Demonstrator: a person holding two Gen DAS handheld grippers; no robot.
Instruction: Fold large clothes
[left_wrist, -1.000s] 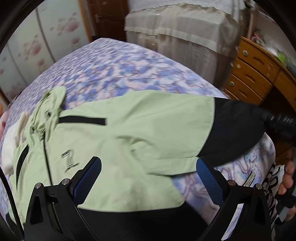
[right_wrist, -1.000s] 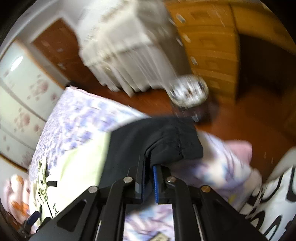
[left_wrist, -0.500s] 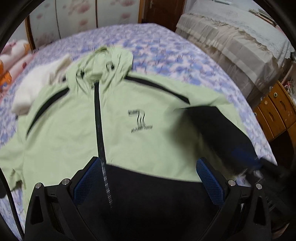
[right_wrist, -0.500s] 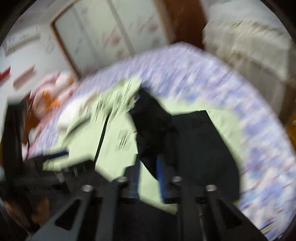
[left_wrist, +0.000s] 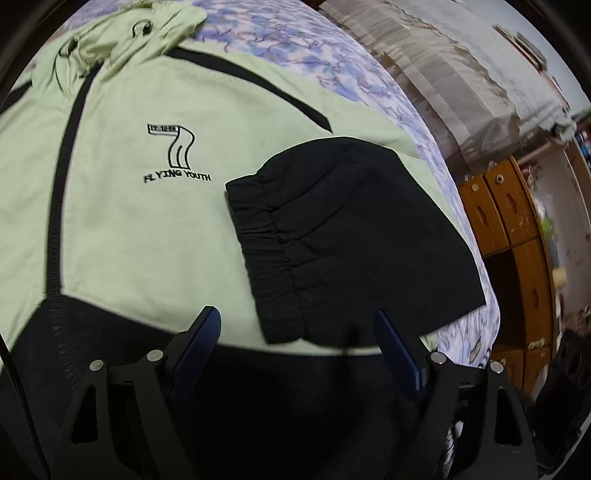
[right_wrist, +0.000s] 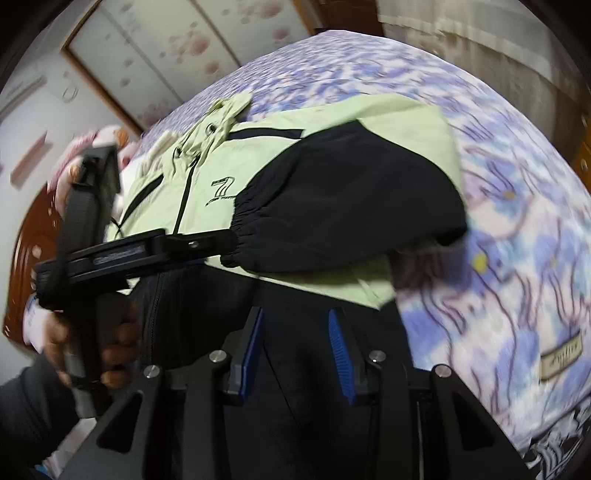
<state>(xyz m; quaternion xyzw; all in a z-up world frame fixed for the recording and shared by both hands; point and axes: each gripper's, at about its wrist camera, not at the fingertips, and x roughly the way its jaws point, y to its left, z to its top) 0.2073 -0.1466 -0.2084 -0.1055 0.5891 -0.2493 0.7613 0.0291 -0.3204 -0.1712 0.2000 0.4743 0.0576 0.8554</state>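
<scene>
**Here, a jacket lies on the bed with one sleeve folded across**

From the left wrist: a light-green and black jacket (left_wrist: 122, 221) lies front-up on a bed (left_wrist: 369, 77) with a purple floral cover. Its black sleeve (left_wrist: 351, 236) is folded over the chest. The left gripper (left_wrist: 295, 345) hovers above the hem, jaws wide and closing, gripping nothing.

From the right wrist: the right gripper (right_wrist: 295, 334) has its jaws partly apart above the black hem, empty. A hand (right_wrist: 85, 339) holds the left gripper beside the cuff.
</scene>
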